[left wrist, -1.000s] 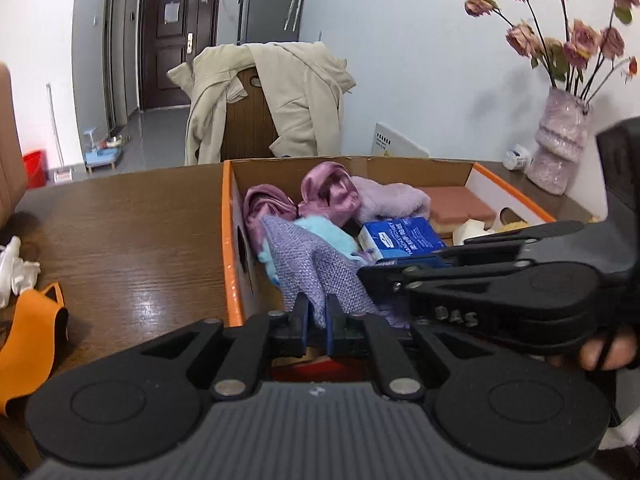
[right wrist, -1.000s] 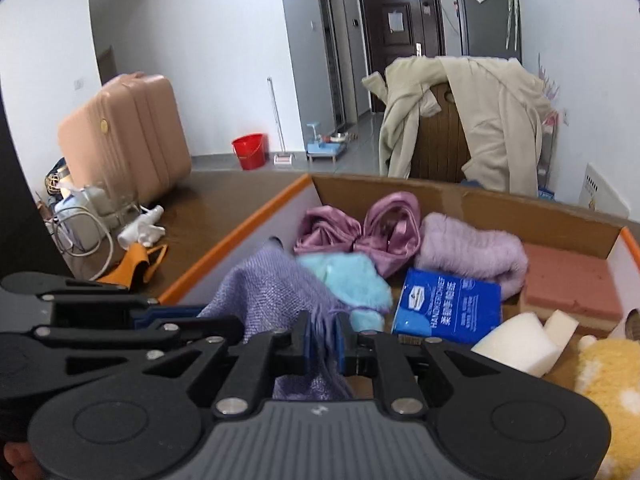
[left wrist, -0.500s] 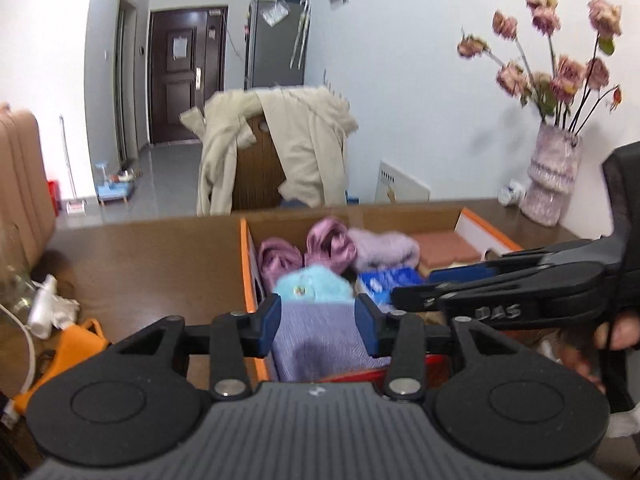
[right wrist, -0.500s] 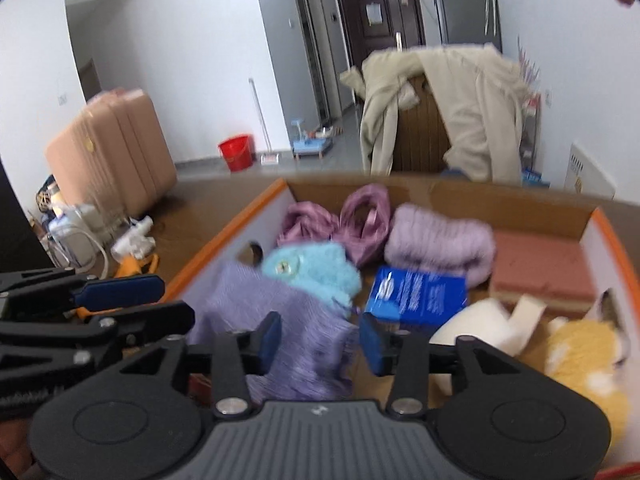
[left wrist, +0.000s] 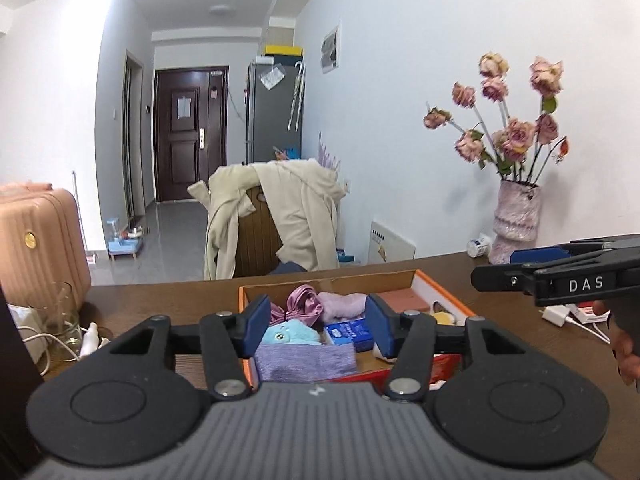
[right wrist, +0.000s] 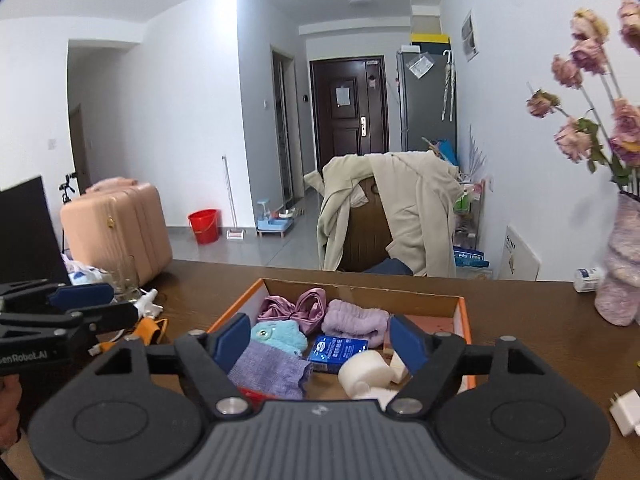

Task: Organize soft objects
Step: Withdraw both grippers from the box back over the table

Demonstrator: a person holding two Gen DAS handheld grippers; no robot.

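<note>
An orange-rimmed cardboard box (right wrist: pixel 463 312) sits on the brown table and holds soft things. A folded purple knit cloth (right wrist: pixel 268 370) lies at its near left, also in the left wrist view (left wrist: pixel 306 363). Behind it are a light blue plush (right wrist: pixel 280 334), a pink satin bow (right wrist: pixel 298 308), a lilac towel (right wrist: pixel 356 322), a blue tissue pack (right wrist: pixel 338 352) and a white foam roll (right wrist: pixel 366 370). My left gripper (left wrist: pixel 318 330) is open and empty above the box's near edge. My right gripper (right wrist: pixel 320 342) is open and empty, raised over the box.
A vase of dried pink flowers (left wrist: pixel 516 220) stands at the table's right back. A glass (left wrist: pixel 60 312), cables and an orange item (right wrist: pixel 150 328) lie at the left. A white charger (right wrist: pixel 626 412) lies at the right. A chair with a beige coat (right wrist: pixel 396 216) stands behind the table.
Both grippers were shut on the purple cloth; they opened, dropped it into the box and have drawn back and up. The cloth now lies folded in the box's near left.
</note>
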